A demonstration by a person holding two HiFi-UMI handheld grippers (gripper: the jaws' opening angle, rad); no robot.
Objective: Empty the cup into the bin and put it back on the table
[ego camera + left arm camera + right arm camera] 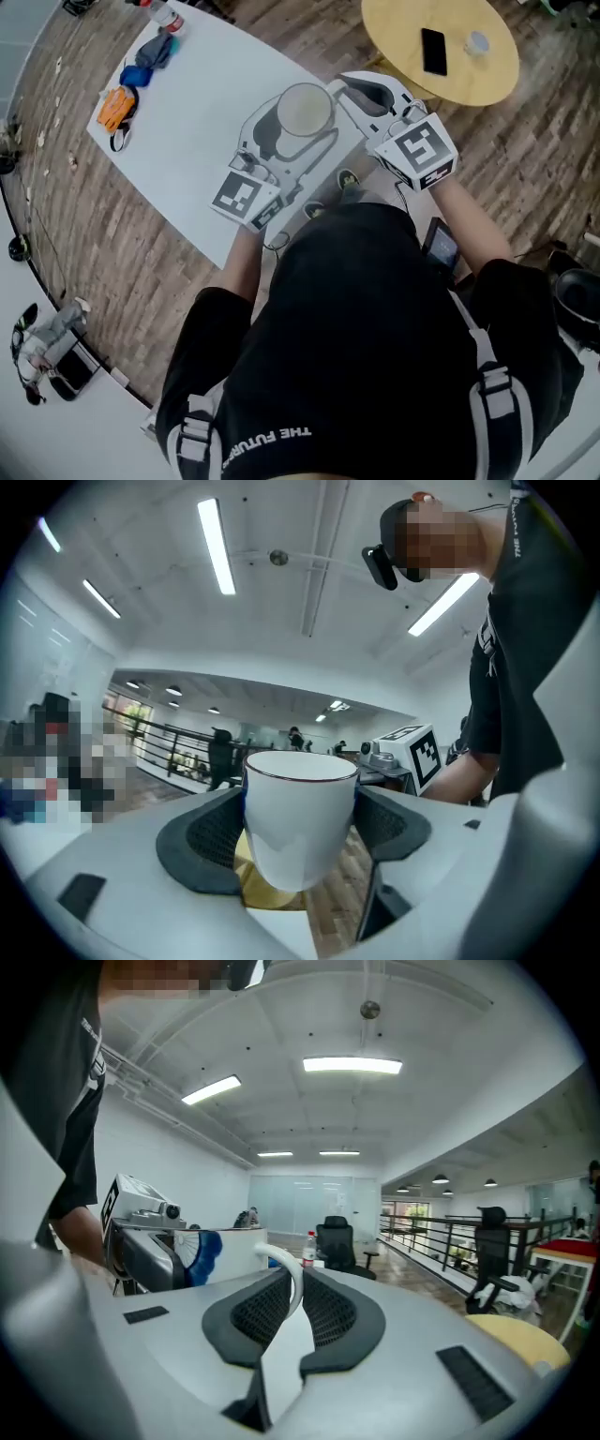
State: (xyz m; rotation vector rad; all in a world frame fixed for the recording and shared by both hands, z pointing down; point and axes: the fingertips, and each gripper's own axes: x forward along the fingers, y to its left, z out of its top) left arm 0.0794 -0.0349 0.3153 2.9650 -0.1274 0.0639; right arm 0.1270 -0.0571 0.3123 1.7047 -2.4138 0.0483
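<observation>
The left gripper (302, 832) is clamping the white cup (300, 799) by its body, both dark pads (211, 841) pressing on the cup's sides. The cup is standing upright between them, mouth up and off the table. The right gripper (298, 1302) is reaching in from the right and pinching the cup's curved white handle (281, 1265) between its nearly closed pads (330, 1316). Both grippers are pointing roughly level and away from the person in the black shirt (366, 356). From the head view, the cup is hanging over the near right edge of the long white table (197, 150). An orange item (116, 106) and a blue one (150, 56) are lying at that table's far left end. Beyond the grippers, on the far right, a round yellow table (487, 84) is carrying a dark phone (434, 51) and a small pale object (477, 43). Wooden floor (122, 262) is showing around both tables.
</observation>
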